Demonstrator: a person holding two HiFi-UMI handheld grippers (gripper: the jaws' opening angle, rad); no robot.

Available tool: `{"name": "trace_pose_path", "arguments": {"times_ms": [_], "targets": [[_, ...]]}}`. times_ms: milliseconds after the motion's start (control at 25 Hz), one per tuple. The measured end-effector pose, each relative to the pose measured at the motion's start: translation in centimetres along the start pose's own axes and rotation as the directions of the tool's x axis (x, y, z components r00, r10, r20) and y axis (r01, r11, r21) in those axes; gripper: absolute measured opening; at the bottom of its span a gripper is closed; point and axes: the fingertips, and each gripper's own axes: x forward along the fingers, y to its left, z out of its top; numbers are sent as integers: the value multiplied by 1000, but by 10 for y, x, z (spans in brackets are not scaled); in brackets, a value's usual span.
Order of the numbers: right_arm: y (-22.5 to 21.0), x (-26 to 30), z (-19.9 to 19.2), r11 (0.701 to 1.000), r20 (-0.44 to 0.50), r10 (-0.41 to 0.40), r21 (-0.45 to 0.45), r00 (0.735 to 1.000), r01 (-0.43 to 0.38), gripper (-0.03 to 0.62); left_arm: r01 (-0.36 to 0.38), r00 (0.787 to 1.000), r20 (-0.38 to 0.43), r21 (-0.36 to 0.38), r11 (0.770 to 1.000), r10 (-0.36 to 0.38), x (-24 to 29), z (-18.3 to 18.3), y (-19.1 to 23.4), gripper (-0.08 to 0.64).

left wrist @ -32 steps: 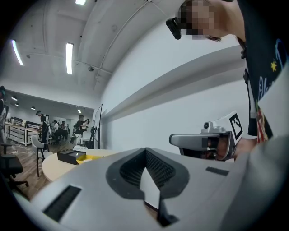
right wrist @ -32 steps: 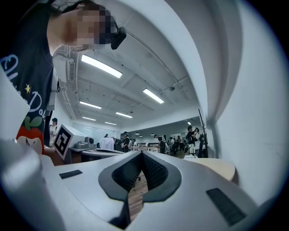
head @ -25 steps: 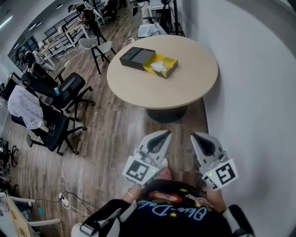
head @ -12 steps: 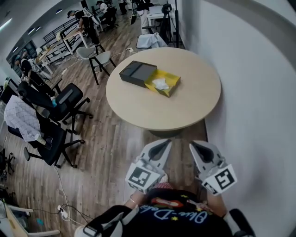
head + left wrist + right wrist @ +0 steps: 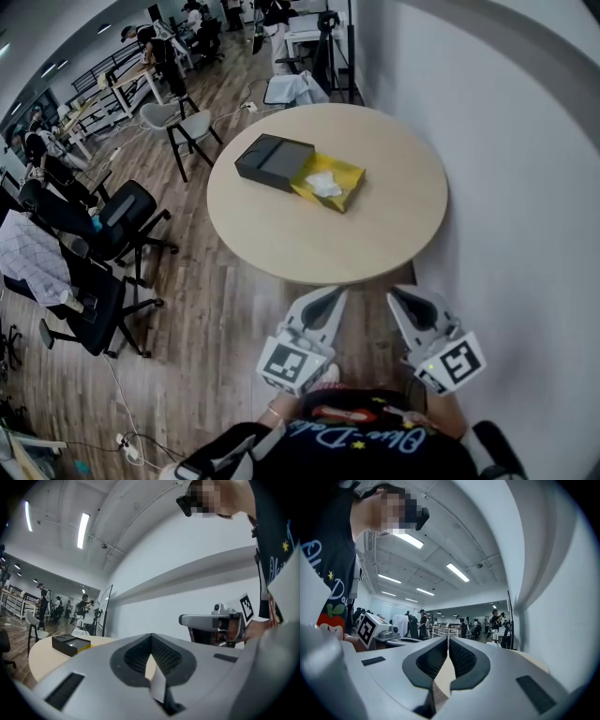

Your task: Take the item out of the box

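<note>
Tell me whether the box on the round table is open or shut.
Open: the yellow tray lies uncovered next to the black part, with a white item showing inside it.

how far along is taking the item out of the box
Done: the yellow tray shows open next to the black box on the table, the white item lying in it. In hand: nothing; left gripper and right gripper are shut, empty, held short of the table. Left: reach in, grip the white item, lift it out.

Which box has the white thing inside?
The yellow box, open on the round table with the white item lying in it. The black box beside it shows only dark surfaces.
</note>
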Motion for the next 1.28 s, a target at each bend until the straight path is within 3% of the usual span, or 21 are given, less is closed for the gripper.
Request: {"name": "trace_pose_path", "arguments": {"times_ms": [320, 640, 960, 1280], "targets": [[1, 52, 9, 999, 9, 33, 20, 999, -34, -3, -38, 999, 12, 1, 999, 38, -7, 9, 43, -14], [2, 87, -6, 996, 8, 64, 68, 998, -64, -5, -73, 997, 13, -6, 997, 73, -5, 6, 79, -14], [-18, 102, -10, 994, -6, 65, 85, 998, -64, -3, -94, 996, -3, -18, 995, 94, 7, 3, 94, -14], [-51, 142, -11, 983, 29, 143, 114, 989, -146, -5, -161, 987, -20, 10, 987, 161, 34, 7, 124, -14]]}}
